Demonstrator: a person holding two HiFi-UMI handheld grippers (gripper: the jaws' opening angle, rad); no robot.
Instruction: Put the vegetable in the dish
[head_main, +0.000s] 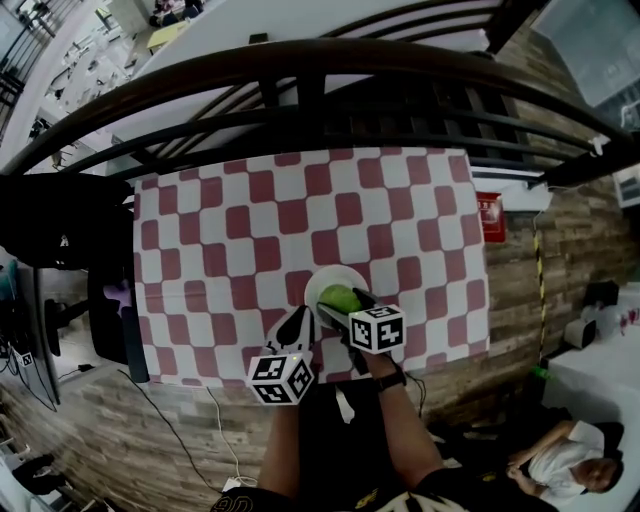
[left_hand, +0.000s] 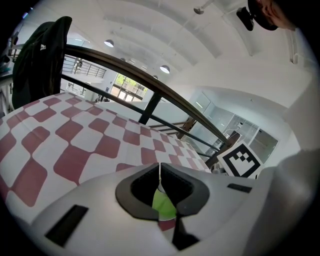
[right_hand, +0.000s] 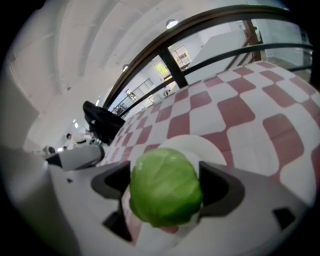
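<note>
A round green cabbage (head_main: 340, 297) lies on the near part of a white dish (head_main: 318, 283) on the red-and-white checked tablecloth (head_main: 230, 230). My right gripper (head_main: 345, 303) stands around it. In the right gripper view the cabbage (right_hand: 165, 187) fills the space between the wide-spread jaws of the right gripper (right_hand: 166, 184), with the dish (right_hand: 202, 147) under and beyond it; the pads do not visibly press it. My left gripper (head_main: 297, 328) hovers just left of the dish with its jaws together and empty. Below the tips of the left gripper (left_hand: 160, 167) a slice of the cabbage (left_hand: 162, 205) shows.
A dark curved railing (head_main: 300, 60) runs along the table's far side. A black jacket (left_hand: 40, 60) hangs at the table's left end. A red sign (head_main: 490, 215) is at the right edge. A person (head_main: 570, 460) sits on the floor at lower right.
</note>
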